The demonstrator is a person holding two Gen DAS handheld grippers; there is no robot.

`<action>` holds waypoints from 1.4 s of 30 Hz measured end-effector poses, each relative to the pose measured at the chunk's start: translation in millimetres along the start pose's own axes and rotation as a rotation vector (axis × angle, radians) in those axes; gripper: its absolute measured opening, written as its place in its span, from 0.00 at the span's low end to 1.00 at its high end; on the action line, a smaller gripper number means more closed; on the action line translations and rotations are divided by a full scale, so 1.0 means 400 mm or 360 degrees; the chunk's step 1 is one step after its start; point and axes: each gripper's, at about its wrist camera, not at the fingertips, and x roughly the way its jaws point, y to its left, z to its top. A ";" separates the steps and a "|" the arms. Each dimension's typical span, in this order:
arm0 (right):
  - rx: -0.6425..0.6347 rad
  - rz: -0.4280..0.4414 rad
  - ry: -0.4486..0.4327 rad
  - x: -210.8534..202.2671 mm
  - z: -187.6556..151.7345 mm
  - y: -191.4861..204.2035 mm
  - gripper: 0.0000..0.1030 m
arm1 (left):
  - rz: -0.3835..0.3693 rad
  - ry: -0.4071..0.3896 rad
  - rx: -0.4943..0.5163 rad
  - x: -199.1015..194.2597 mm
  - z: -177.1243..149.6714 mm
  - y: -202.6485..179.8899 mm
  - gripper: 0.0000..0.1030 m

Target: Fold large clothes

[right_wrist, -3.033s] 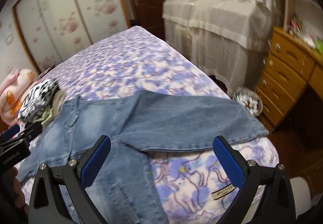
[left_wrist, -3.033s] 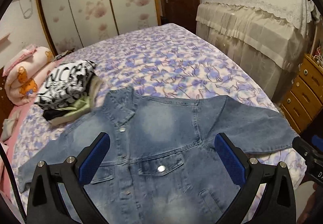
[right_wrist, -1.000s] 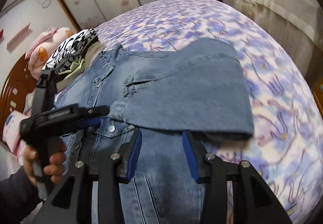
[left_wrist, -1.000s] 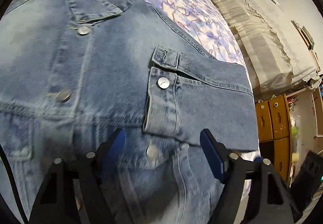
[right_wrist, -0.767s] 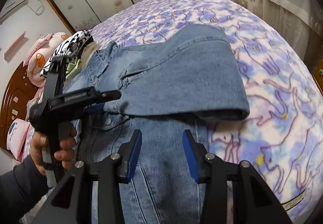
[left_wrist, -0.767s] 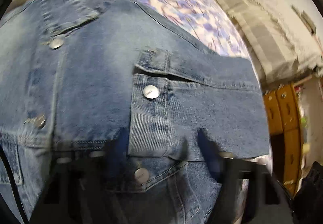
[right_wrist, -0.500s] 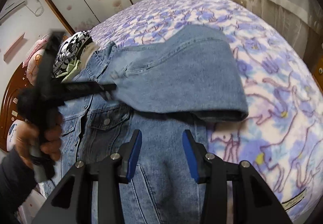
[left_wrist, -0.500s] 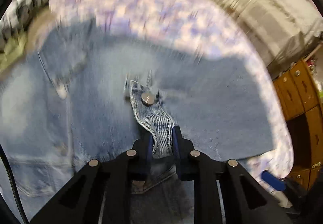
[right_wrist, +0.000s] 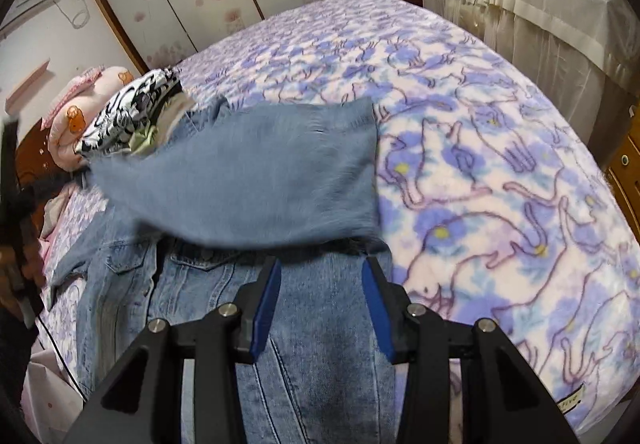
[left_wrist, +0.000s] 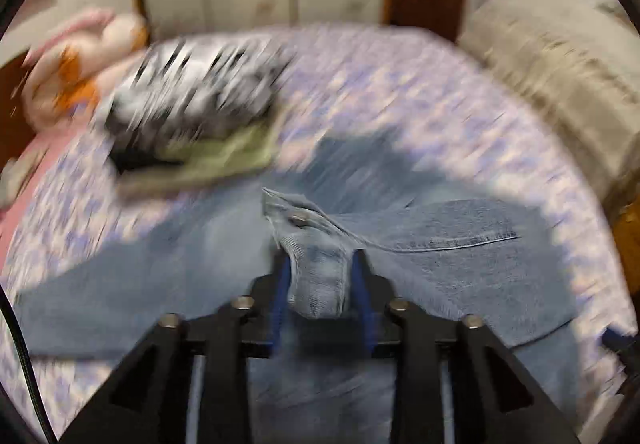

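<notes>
Denim fills the lower half of both views: a blue denim jacket (right_wrist: 320, 364) lies spread on the bed (right_wrist: 500, 171), which wears a purple-and-white blanket. In the left wrist view, the left gripper (left_wrist: 320, 276) sits at bottom centre with the sleeve cuff (left_wrist: 318, 276), its metal button showing, bunched between its 2 blue pads. Its jaws have just been opening; the cuff fills the gap between them, but blur hides whether the pads press on it. From there the sleeve (left_wrist: 460, 244) runs off to the right of the frame, raised above the jacket body.

In the right wrist view, that same sleeve hangs as a blurred blue band across the middle of the frame. Below it, the right gripper (right_wrist: 320, 304) stands over the jacket's lower panel, jaws partly spread with nothing pinched between them. A pile of folded clothes (right_wrist: 132, 115), topped by a black-and-white print, sits at the upper left beside a pink pillow (right_wrist: 68, 123).
</notes>
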 end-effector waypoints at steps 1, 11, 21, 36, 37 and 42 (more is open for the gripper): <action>-0.0008 -0.0010 0.0015 0.010 0.002 0.003 0.41 | -0.0027 0.0070 -0.0022 0.020 -0.023 0.029 0.44; 0.0034 -0.0029 0.0056 0.119 0.142 0.007 0.54 | -0.0259 0.0343 -0.0421 0.214 -0.029 0.189 0.60; 0.0148 -0.0201 0.0144 0.333 0.314 -0.038 0.54 | -0.0221 0.0434 -0.0251 0.368 0.029 0.111 0.41; 0.0220 -0.0146 0.0199 0.348 0.301 -0.113 0.21 | -0.0126 0.0386 -0.0173 0.320 0.026 0.071 0.51; 0.0227 -0.0114 0.0193 0.327 0.296 -0.112 0.25 | -0.0165 0.0392 -0.0225 0.307 0.024 0.093 0.54; 0.0063 -0.0072 0.0204 0.207 0.204 -0.102 0.45 | -0.0307 0.0409 -0.0256 0.252 -0.025 0.130 0.62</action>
